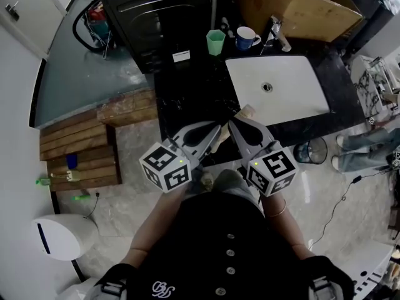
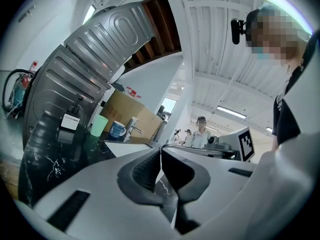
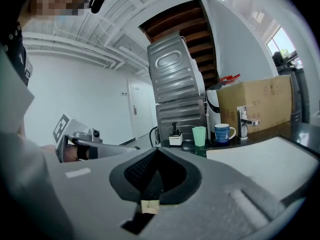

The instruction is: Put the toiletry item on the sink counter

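1. My left gripper (image 1: 217, 131) and right gripper (image 1: 232, 125) are both closed tight on nothing, tips close together over the surface's (image 1: 187, 99) near edge.
2. Just beyond, a small tan item (image 1: 245, 111) that I can't identify lies at the sink's (image 1: 300, 99) near-left corner.
3. A green cup (image 1: 215, 42) and a blue mug (image 1: 246, 38) stand at the far edge.

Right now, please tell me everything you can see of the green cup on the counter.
The green cup is a plain, pale mint tumbler, plastic by its look, without a handle and slightly wider at the rim. It stands upright, mouth open, on the black veined counter beyond the white sink, left of the blue mug and apart from it.
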`<state>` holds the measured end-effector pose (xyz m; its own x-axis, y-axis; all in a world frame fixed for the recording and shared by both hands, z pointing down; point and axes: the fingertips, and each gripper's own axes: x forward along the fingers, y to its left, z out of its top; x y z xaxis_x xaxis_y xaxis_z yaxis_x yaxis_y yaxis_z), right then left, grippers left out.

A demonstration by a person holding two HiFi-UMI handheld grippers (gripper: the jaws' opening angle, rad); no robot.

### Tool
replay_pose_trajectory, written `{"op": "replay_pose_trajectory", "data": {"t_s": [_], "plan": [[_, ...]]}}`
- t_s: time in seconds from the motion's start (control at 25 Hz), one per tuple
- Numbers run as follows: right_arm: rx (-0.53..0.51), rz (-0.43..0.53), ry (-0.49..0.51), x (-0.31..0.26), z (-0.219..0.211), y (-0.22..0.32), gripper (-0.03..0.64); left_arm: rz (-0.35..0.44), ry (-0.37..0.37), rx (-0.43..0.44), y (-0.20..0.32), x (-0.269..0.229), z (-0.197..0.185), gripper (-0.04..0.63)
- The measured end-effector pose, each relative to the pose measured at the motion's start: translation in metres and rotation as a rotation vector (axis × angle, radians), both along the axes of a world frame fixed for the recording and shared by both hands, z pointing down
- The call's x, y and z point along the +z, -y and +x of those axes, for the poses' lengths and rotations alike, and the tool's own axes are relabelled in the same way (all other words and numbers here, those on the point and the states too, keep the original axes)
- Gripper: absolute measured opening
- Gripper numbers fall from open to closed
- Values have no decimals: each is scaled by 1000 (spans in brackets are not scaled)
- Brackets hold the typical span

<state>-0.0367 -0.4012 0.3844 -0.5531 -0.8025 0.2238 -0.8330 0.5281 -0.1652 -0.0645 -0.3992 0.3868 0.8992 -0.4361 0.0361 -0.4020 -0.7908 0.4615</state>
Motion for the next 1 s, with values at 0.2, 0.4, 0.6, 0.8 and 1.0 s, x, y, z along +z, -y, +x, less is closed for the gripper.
{"op": "replay_pose_trajectory", "data": {"t_s": [0.2, 0.4, 0.6, 0.8, 1.0], "plan": [[2, 2, -1, 0, 3, -2, 2, -3, 10, 7, 1, 2, 4, 17], [0, 7, 13, -4, 2, -3, 2, 9, 16, -13, 2, 1, 3, 17], [-2, 14, 8, -4, 2, -2, 2, 10, 22, -5, 2, 2, 5, 17], [1, 9, 0, -1, 2, -1, 2, 6, 28, -4, 4, 3, 5, 17], [-1, 7, -7, 0, 1, -1, 2, 5, 28, -4, 4, 3, 5, 17]]}}
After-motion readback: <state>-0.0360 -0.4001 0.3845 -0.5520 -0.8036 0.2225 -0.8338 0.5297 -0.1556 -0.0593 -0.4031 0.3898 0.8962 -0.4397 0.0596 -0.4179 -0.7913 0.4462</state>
